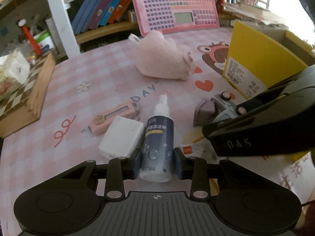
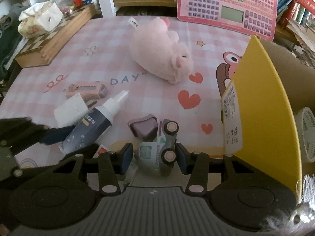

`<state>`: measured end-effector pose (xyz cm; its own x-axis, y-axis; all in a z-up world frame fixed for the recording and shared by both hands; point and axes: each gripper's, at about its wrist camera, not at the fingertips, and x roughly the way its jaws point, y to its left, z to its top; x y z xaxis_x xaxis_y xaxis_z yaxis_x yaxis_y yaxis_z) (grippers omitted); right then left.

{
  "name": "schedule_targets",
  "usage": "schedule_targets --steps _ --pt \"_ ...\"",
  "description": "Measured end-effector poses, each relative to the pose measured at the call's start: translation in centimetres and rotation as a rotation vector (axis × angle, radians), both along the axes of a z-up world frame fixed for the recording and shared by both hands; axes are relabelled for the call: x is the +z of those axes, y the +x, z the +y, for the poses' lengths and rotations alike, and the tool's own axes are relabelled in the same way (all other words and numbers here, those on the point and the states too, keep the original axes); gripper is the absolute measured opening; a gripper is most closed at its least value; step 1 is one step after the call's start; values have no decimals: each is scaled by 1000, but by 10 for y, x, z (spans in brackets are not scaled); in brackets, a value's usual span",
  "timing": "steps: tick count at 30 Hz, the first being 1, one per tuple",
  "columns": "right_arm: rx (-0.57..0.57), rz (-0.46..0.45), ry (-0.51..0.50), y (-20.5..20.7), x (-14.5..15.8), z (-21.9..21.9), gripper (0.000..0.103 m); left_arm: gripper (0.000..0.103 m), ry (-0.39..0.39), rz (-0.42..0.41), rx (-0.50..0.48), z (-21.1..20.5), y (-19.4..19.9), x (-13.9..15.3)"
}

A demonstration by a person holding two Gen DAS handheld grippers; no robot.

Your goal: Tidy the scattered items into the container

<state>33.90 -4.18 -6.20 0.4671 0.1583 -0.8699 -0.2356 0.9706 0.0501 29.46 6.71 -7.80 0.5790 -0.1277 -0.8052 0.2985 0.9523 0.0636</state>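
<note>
1. We see the left gripper closed on the lower body of a dark blue spray bottle. Its blue pads press both sides of the bottle, which lies on the pink checked table mat with its white nozzle pointing away from us.
2. We see the right gripper with a pale green toy car between its fingers. The car lies on its side with its wheels turned to the right. The right pad looks to touch it, and a narrow gap shows at the left pad, so we cannot tell if the grip is firm.
3. Just beyond the car sits a small mauve block-shaped toy, touching or nearly touching it.
4. Left of the bottle lies a white packet, and behind that a pink utility knife, both on the mat.
5. The container, a cardboard box with a yellow outer wall, stands at the right edge of the mat, near the car. A roll of tape lies inside it.
6. Farther back, a pink plush pig lies on its side mid-mat.
7. A wooden chessboard case sits at the far left with a tissue pack on it, and a pink learning tablet leans against the bookshelf.
</note>
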Motion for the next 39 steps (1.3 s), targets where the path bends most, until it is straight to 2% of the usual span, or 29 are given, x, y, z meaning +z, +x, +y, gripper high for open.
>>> schedule_targets --steps 9,15,24,31,39 --pt "-13 3 11 5 -3 -3 42 33 -31 -14 -6 -2 6 -3" --pt "11 -28 59 2 6 -7 41 31 -117 -19 52 8 -3 9" --pt "43 -101 98 -19 33 -19 39 31 -213 -80 104 20 -36 42" --pt "61 -164 115 -45 58 -27 39 31 -255 -108 125 26 -67 61" --pt "91 -173 123 -86 71 -31 39 31 -285 -130 130 30 -106 75"
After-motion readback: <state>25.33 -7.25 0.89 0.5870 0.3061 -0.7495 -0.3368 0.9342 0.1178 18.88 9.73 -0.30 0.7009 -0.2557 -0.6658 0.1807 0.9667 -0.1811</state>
